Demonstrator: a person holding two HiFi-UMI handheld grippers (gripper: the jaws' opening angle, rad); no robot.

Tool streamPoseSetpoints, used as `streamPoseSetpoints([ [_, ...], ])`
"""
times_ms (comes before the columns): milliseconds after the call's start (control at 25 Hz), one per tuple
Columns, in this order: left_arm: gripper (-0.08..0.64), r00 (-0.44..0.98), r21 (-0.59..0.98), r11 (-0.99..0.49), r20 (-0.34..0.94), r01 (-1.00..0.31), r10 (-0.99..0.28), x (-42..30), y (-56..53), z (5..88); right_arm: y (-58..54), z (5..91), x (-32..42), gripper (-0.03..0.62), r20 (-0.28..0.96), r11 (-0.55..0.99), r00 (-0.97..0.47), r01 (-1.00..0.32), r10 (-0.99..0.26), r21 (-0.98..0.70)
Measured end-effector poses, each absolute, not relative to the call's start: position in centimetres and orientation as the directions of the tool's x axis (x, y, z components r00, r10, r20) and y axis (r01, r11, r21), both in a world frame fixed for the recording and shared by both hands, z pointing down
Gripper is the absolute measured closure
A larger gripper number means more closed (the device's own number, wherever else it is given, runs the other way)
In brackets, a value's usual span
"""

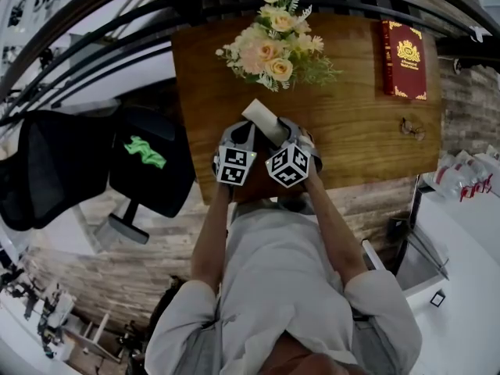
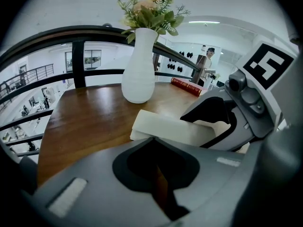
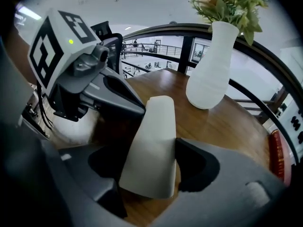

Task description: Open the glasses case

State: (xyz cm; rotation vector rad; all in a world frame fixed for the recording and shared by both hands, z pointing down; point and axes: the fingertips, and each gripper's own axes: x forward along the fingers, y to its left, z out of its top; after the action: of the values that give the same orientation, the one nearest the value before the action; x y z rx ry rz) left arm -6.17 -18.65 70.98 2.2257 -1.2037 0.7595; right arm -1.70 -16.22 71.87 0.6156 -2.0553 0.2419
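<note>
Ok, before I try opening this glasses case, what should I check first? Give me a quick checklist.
1. Glasses case between the right gripper's jaws: ok.
2. Right jaws pressing on it: not ok; they stand wide, with a gap on one side.
3. Left gripper holding the case: cannot tell; its jaws are nearly together and the case lies just beyond.
4. Lid seam facing a gripper: cannot tell.
5. Vase apart from the case: ok.
6. Glasses out of the way: ok, far along the table.
</note>
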Motion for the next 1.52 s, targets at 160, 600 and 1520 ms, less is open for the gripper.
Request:
streamPoseSetpoints([
  [160, 0.540, 0.455, 0.153, -0.492, 0.672, -0.857, -0.584, -6.1, -18.7, 71.0, -16.6, 71.0, -1.2, 0.291, 0.828, 0.839, -0.450, -0.542, -0.335, 0.045],
  [600, 0.540, 0.458, 0.156, -0.494, 0.674, -0.856, -0.580, -6.1, -18.8, 71.0, -17.3, 68.8, -0.4, 0.359, 0.787, 0.810, -0.487, -0.586, -0.378, 0.027],
  [1520, 0.540, 0.460, 0.160, -0.494, 0.673, -0.855, -0.579, -6.0, -18.8, 71.1, -18.4, 67.1, 0.6, 0.509, 0.740, 0.783, -0.503, -0.619, -0.447, 0.053],
])
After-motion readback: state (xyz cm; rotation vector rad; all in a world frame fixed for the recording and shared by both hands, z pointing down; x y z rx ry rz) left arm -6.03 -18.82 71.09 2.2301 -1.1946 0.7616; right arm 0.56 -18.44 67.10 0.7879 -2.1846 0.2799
